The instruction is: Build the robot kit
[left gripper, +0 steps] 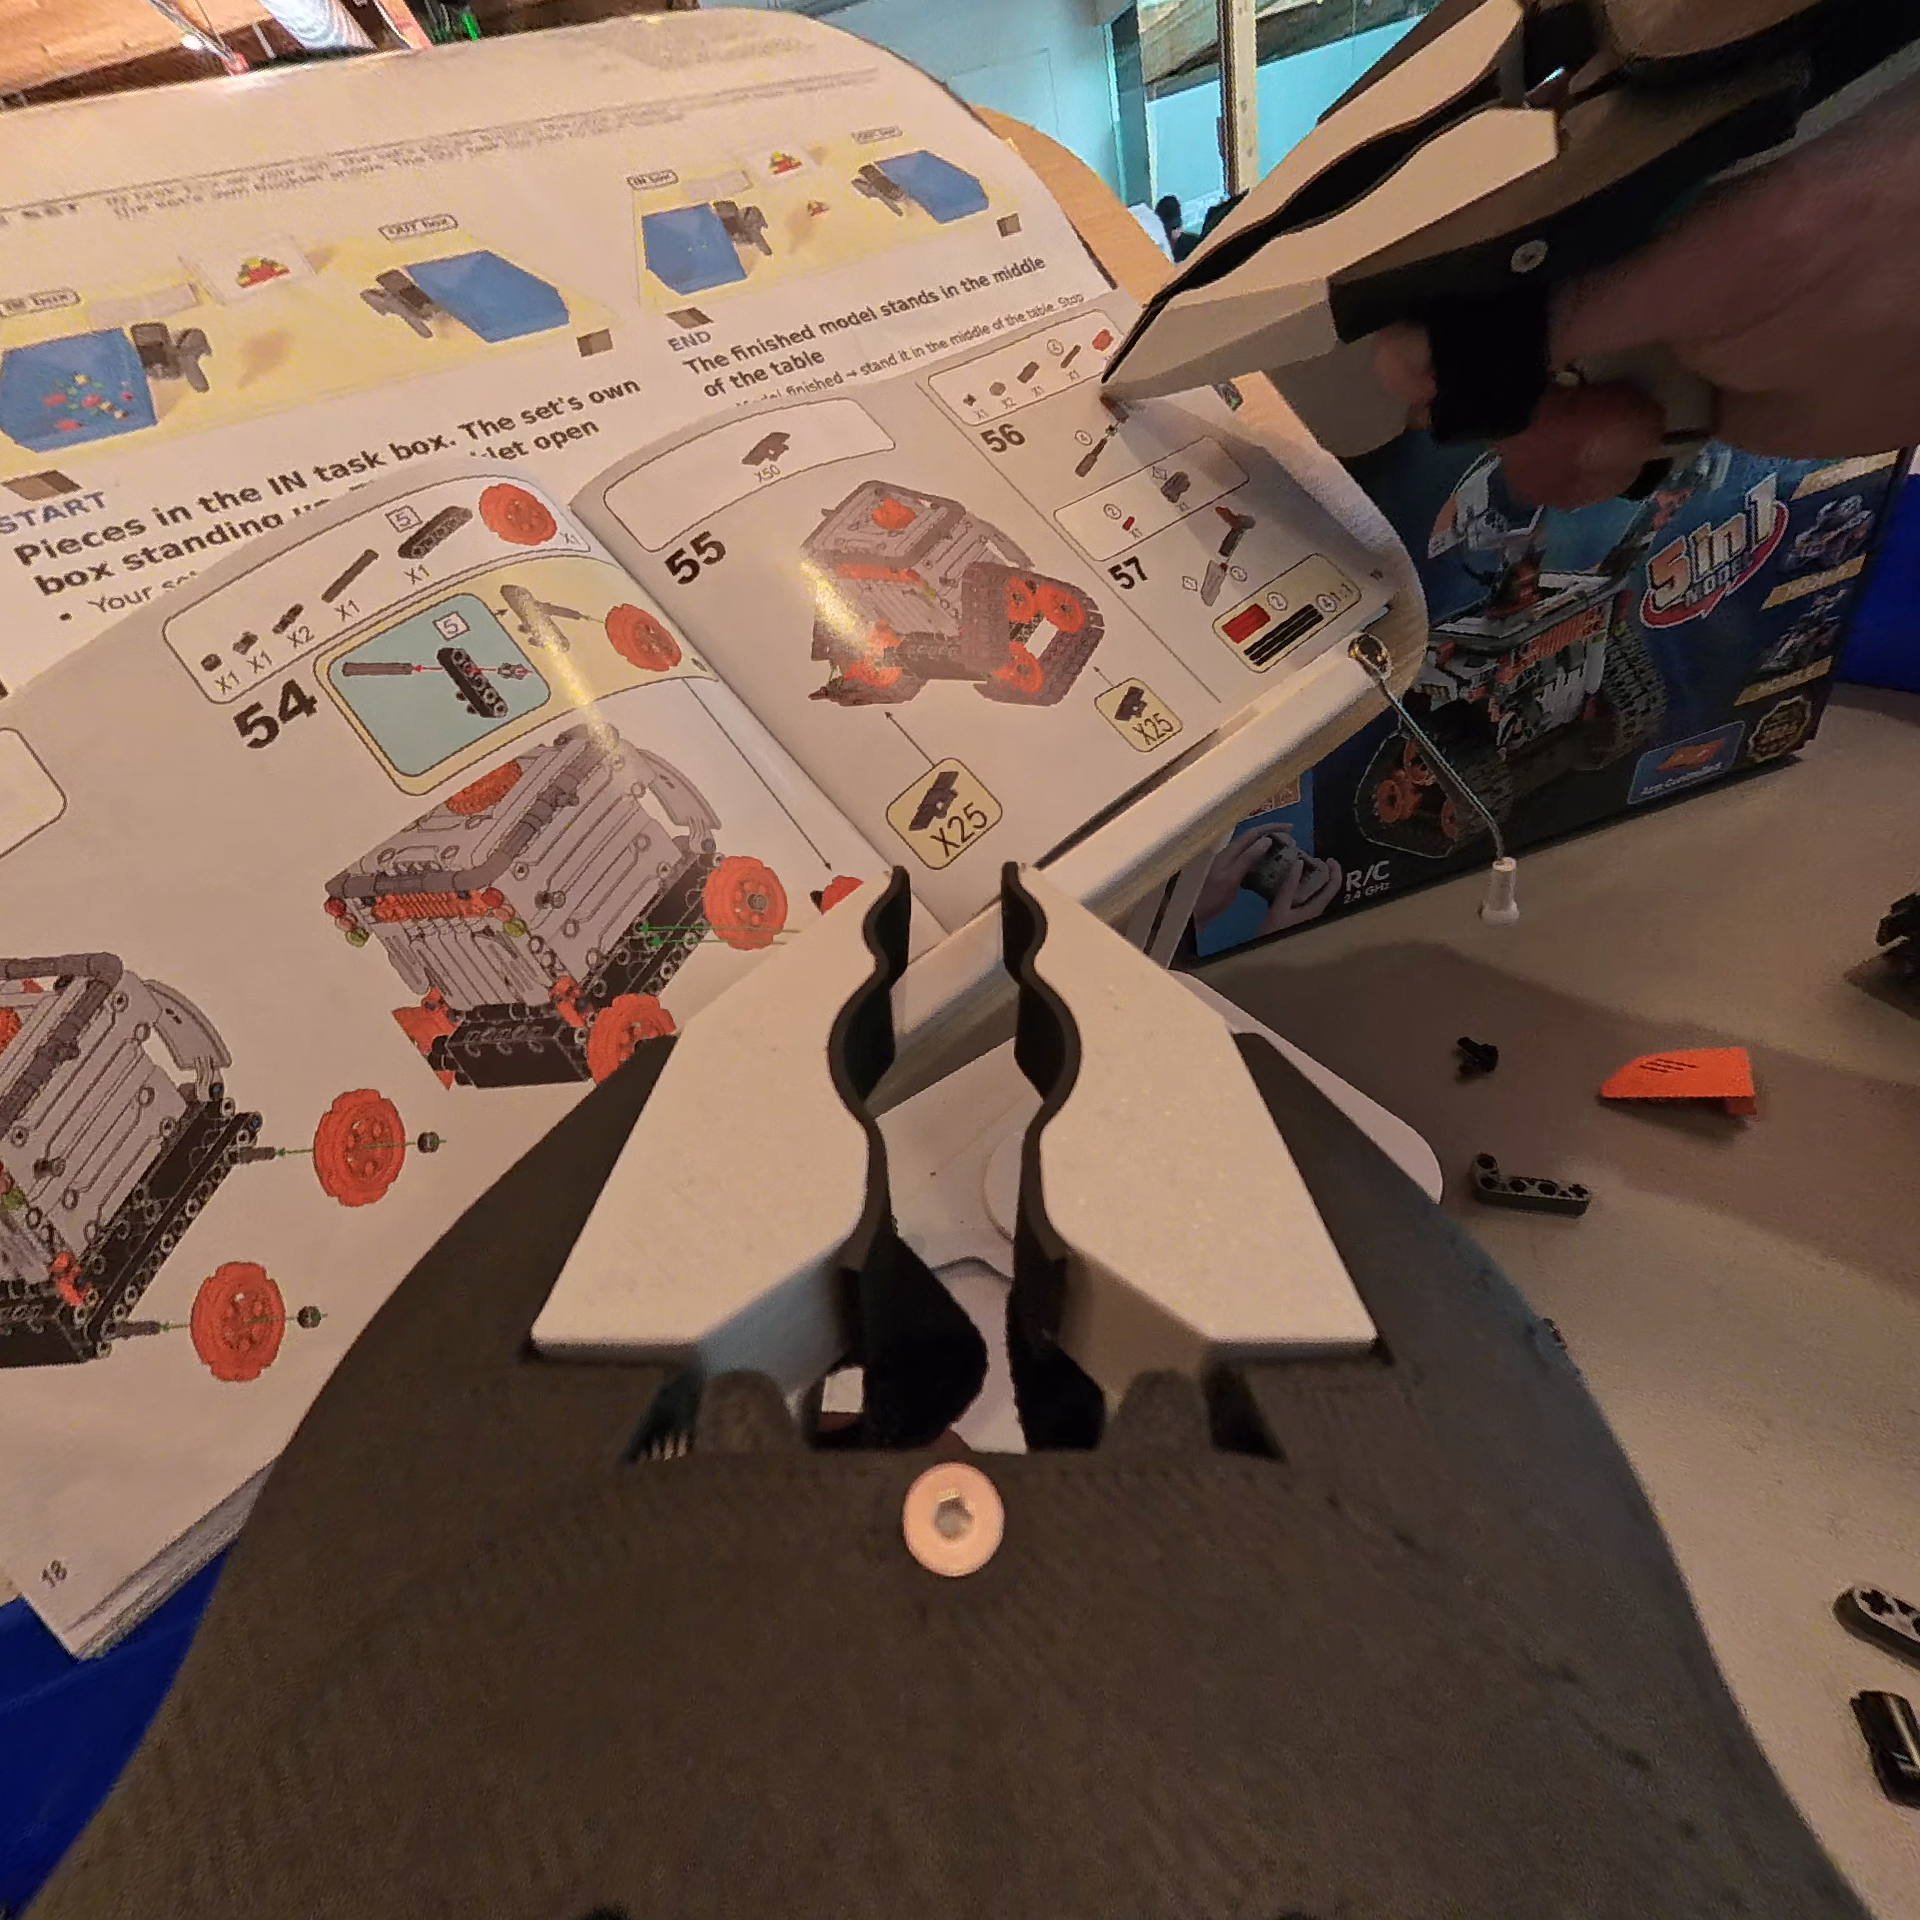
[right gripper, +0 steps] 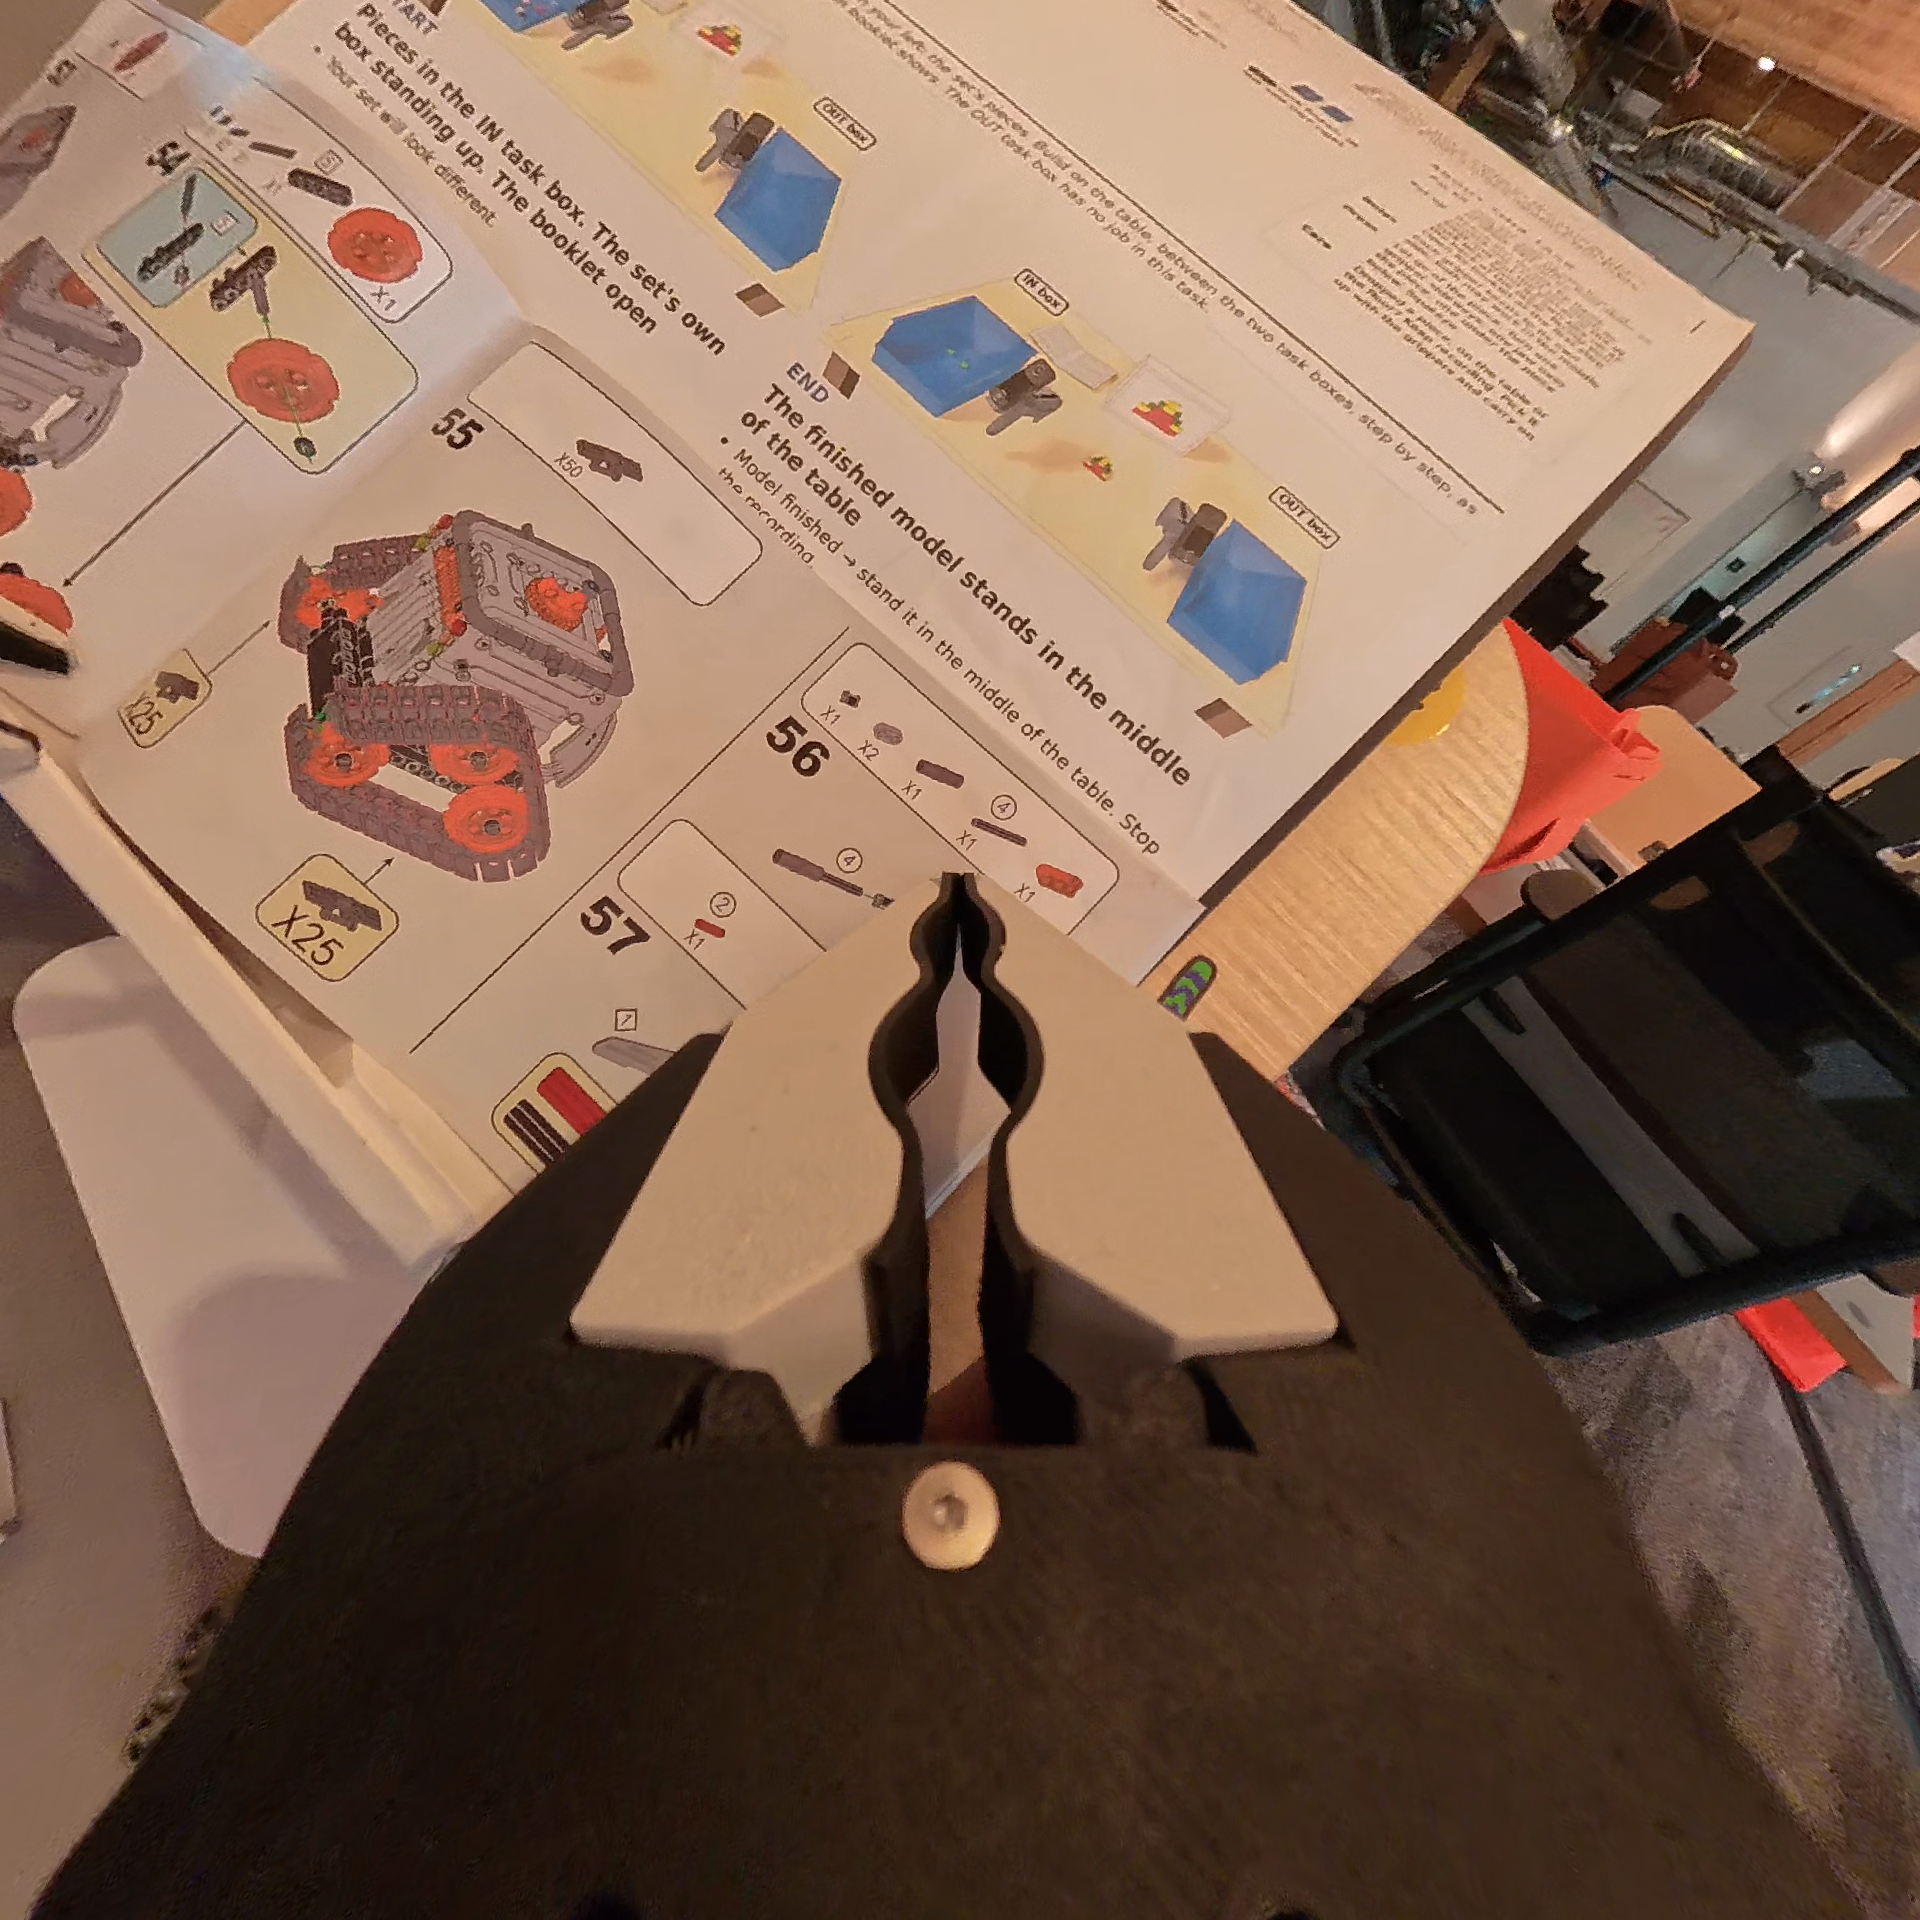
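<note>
An open building-set booklet (left gripper: pixel 727 644) leans on a white stand (left gripper: pixel 1195 810), with a large printed sheet (left gripper: pixel 520 208) behind it. My left gripper (left gripper: pixel 956 883) is open at the booklet's lower edge, with nothing between its pads. My right gripper (right gripper: pixel 958 883) is shut, and its closed tips rest against the booklet's right page (right gripper: pixel 623 727) near the upper right corner. It also shows in the left wrist view (left gripper: pixel 1117 387), held by a hand (left gripper: pixel 1714 312), with its tips on that page.
The set's blue box (left gripper: pixel 1610 644) stands right of the stand, by a thin metal page-holder arm (left gripper: pixel 1434 758). An orange panel (left gripper: pixel 1678 1075), a grey beam (left gripper: pixel 1527 1184) and a black pin (left gripper: pixel 1475 1055) lie on the table. A black crate (right gripper: pixel 1662 1091) sits to the right. The tips of one gripper are about 15 centimetres away from the tips of the other. From either gripper's tips it is about 25 centimetres to the black pin (left gripper: pixel 1475 1055).
</note>
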